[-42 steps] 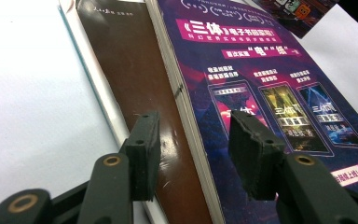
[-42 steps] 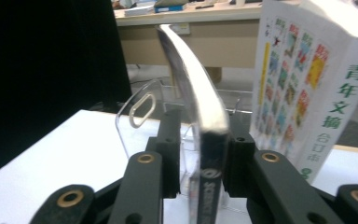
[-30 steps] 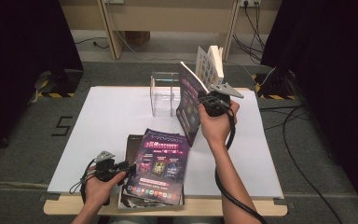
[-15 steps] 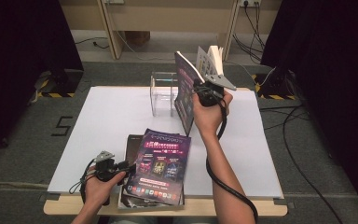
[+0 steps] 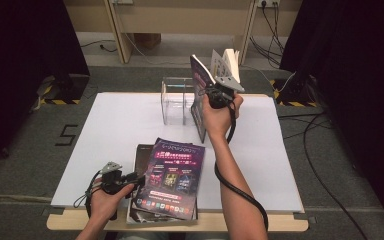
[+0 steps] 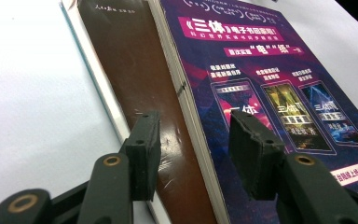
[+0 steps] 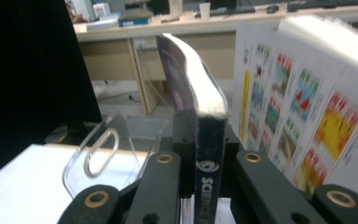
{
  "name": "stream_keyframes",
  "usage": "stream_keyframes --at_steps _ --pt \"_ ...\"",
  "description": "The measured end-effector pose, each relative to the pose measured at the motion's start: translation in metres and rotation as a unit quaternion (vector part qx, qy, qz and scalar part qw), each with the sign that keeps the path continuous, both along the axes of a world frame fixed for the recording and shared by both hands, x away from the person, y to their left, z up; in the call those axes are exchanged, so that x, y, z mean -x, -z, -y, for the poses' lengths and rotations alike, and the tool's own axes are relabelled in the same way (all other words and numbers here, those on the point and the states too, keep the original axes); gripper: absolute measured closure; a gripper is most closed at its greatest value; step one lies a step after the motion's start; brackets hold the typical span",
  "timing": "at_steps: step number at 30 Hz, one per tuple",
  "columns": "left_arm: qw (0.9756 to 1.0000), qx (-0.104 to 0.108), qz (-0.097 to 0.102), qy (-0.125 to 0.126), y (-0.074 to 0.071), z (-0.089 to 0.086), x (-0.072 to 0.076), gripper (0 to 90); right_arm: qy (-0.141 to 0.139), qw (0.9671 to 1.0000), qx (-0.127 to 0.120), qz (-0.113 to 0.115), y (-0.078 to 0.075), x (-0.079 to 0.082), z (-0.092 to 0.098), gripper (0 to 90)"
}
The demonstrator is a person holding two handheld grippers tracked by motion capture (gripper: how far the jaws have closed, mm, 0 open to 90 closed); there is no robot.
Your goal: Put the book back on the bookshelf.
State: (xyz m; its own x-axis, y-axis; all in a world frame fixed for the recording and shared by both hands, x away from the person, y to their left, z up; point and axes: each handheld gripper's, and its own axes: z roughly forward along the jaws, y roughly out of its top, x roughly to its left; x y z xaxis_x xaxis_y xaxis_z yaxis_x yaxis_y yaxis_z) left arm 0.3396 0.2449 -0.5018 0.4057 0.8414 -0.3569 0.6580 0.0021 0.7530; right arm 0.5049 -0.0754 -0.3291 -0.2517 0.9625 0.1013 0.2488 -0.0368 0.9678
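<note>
1. The right gripper (image 5: 211, 95) has its jaws pinching a purple paperback (image 5: 200, 100) by the spine, holding it upright above the far part of the tabletop (image 5: 115, 130), just beside the clear acrylic rack (image 5: 176, 100). In the right gripper view the dark spine (image 7: 208, 158) sits squarely between the two jaws.

2. The book looks mid-weight and floppy rather than stiff. Its cover and page block are bowing off to one side above the grip, so the free end will probably swing around if it's moved fast.

3. The glossy cover likely makes it a bit slippery. The spine is the smart place to grab since it's the thickest, firmest bit, and low near the middle should keep it from pivoting.

4. The rack is thin clear plastic with a handle cutout (image 7: 100, 151); it could slide or tip if the book bumps it on the way in, so a straight drop into a slot seems safest.

5. A book with colourful printed pages (image 5: 226, 65) already stands just behind the held one.

6. The left gripper (image 5: 130, 178) rests at the near edge with jaws spread, straddling the side of the stack: a purple book (image 6: 261, 88) lying on a brown book (image 6: 135, 70). Nothing is pinched there. That top book would need an edge grip, since it's lying flat.
</note>
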Motion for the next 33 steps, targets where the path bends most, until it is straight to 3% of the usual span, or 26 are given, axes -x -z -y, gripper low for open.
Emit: stream_keyframes --at_steps 14,33 --pt "1.0 0.0 -0.001 0.002 0.0 0.001 0.001 53.2 -0.021 0.9989 -0.007 -0.042 -0.006 0.005 0.007 72.7" --pt "1.0 -0.002 0.0 0.002 0.0 0.002 0.001 53.1 -0.026 0.9984 -0.005 -0.049 -0.006 0.019 0.016 73.0"
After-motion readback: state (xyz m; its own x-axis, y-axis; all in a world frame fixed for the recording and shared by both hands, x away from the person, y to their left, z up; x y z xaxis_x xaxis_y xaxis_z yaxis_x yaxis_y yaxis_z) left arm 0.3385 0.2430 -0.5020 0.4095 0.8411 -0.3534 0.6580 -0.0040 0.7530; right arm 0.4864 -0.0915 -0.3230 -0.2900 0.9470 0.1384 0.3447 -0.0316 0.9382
